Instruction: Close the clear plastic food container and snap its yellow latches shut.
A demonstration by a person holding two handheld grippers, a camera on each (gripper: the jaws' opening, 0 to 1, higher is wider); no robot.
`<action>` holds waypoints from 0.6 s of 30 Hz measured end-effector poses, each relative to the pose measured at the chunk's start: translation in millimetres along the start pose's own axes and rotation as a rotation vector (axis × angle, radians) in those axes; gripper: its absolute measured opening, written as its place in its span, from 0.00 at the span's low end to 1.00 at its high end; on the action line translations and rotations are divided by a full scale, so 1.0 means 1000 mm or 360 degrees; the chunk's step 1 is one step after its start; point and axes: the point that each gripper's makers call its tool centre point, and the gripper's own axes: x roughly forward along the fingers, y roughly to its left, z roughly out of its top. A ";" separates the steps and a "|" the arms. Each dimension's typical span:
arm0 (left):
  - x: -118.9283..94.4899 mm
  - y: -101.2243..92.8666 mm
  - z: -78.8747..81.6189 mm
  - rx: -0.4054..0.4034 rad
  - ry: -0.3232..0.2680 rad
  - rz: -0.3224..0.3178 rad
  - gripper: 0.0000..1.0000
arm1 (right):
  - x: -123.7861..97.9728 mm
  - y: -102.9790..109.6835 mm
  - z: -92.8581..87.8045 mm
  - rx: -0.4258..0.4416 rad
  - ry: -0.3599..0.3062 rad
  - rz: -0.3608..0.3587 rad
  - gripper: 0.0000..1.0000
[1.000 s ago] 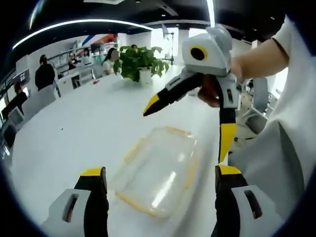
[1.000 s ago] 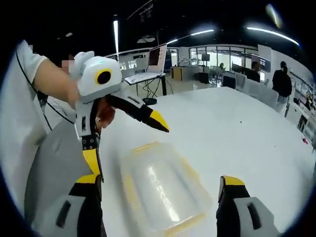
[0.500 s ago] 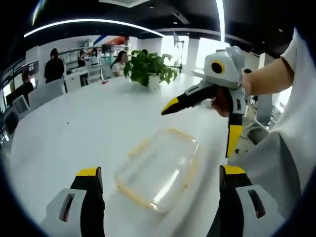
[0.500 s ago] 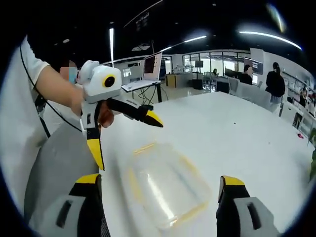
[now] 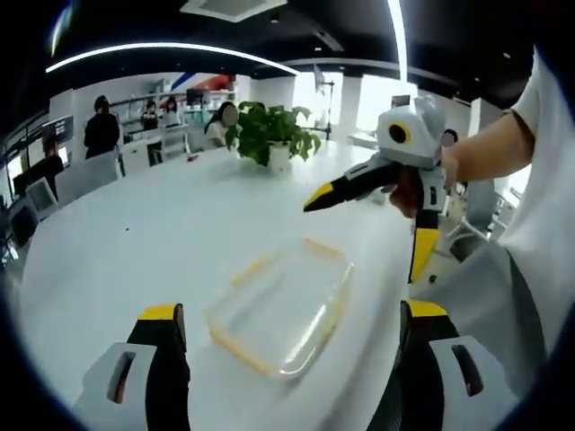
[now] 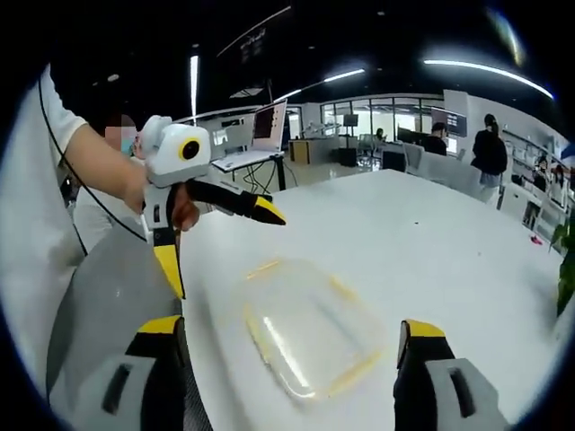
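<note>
Lid sits on the box w/ yellow clips; can't tell if snapped. Left gripper & right gripper both wide open, holding nothing.

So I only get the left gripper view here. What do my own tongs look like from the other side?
Observer: In the right gripper view, the left tongs hang open above the table, beside the container and not touching it.
Operator: Who holds them?
Observer: A hand wraps the handle, on a bare forearm.
Operator: Anything behind them?
Observer: What looks like an open laptop, past the table's far end.
</note>
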 end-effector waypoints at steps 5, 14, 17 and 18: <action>-0.010 -0.006 -0.005 -0.0010 -0.0031 0.0014 0.98 | -0.006 0.016 -0.002 -0.0028 -0.0024 -0.0017 0.99; -0.020 -0.011 -0.017 -0.0008 -0.0016 0.0037 0.98 | -0.011 0.010 -0.004 0.0031 -0.0046 -0.0120 0.99; -0.020 -0.004 -0.018 0.0028 -0.0022 0.0078 0.94 | -0.011 0.009 -0.008 0.0046 -0.0045 -0.0135 0.99; -0.019 -0.003 -0.018 0.0025 -0.0024 0.0084 0.92 | -0.011 0.005 -0.010 0.0019 -0.0041 -0.0163 0.99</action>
